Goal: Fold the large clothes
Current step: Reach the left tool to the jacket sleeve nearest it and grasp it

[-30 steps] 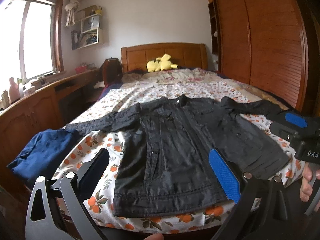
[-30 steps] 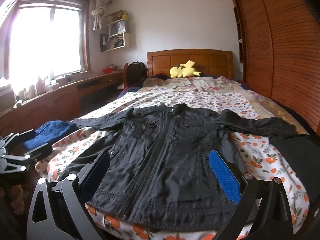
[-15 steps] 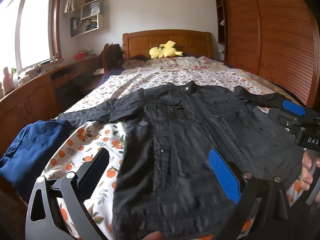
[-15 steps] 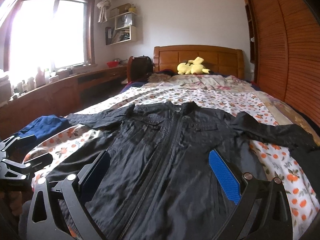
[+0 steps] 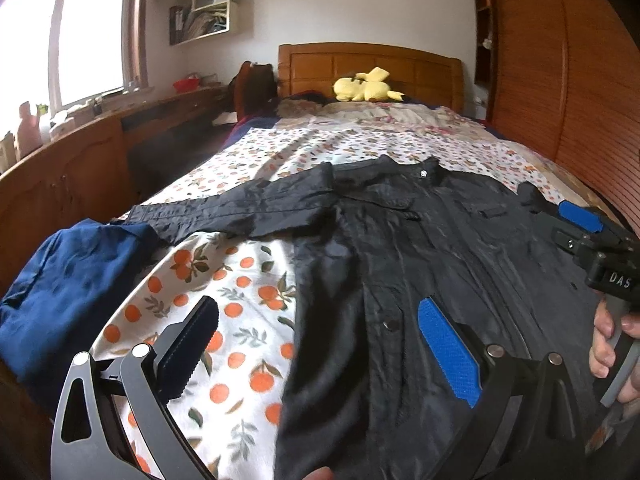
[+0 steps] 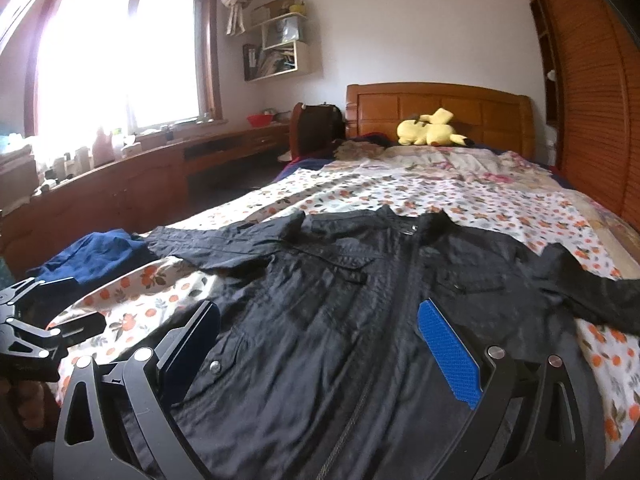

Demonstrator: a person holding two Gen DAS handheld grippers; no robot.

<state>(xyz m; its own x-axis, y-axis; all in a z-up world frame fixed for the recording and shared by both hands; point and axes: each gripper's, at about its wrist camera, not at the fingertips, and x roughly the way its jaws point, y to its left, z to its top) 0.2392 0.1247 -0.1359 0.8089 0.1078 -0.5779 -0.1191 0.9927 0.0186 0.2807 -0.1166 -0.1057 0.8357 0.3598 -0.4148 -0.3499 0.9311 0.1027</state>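
Orange-print bedsheet (image 5: 240,280); crinkled glossy black jacket (image 6: 360,320) spread flat.

Jacket (image 6: 360,320) slick faintly glossy cloth; headboard (image 6: 440,108) polished wood

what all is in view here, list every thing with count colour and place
jacket: 1, black, spread flat front up on the near half of the bed, sleeves out to both sides
garment: 1, dark blue, bunched at the bed's left edge by the jacket's left sleeve
bedsheet: 1, white with orange fruit print, covering the bed
plush toy: 1, yellow, against the headboard
headboard: 1, brown wood, far end of the bed
wardrobe: 1, brown slatted wood, right wall
wall shelf: 1, pale, beside the window
left gripper: 1, black with blue pad, open above the jacket's hem
right gripper: 1, black with blue pad, open above the jacket
hand: 1, on the right gripper's handle
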